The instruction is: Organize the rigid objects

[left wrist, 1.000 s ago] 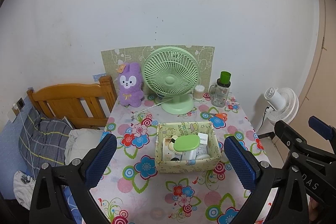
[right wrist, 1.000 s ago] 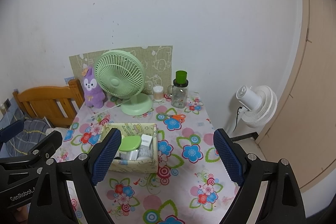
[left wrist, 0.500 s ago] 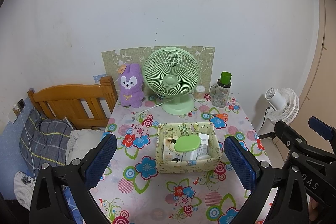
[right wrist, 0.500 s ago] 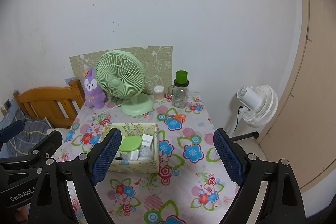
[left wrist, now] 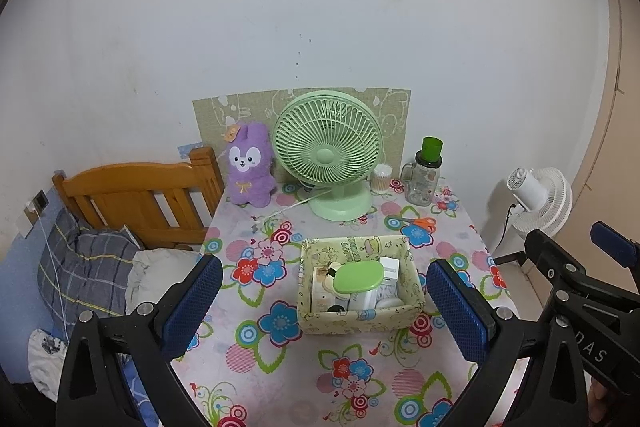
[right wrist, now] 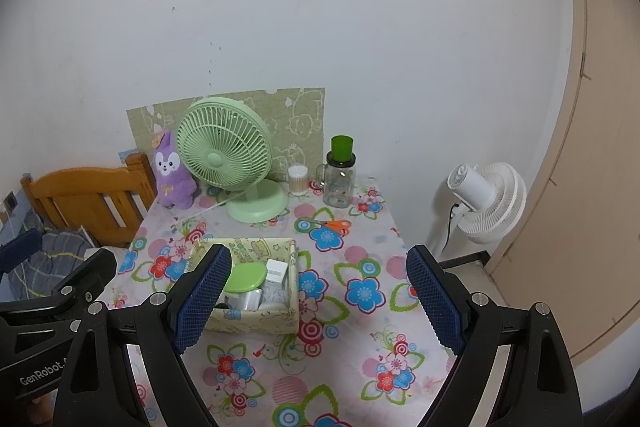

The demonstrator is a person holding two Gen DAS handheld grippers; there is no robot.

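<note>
A pale yellow fabric box stands mid-table, holding a green-lidded container, a white box and other small items. Orange-handled scissors lie behind it on the floral cloth. My left gripper hangs open above the near table, the box seen between its blue pads, apart from them. My right gripper is open too, to the right of the box, nothing between its fingers.
A green desk fan, a purple plush rabbit, a cotton-swab jar and a glass jar with green cap line the back wall. A wooden bed headboard is left; a white floor fan stands right.
</note>
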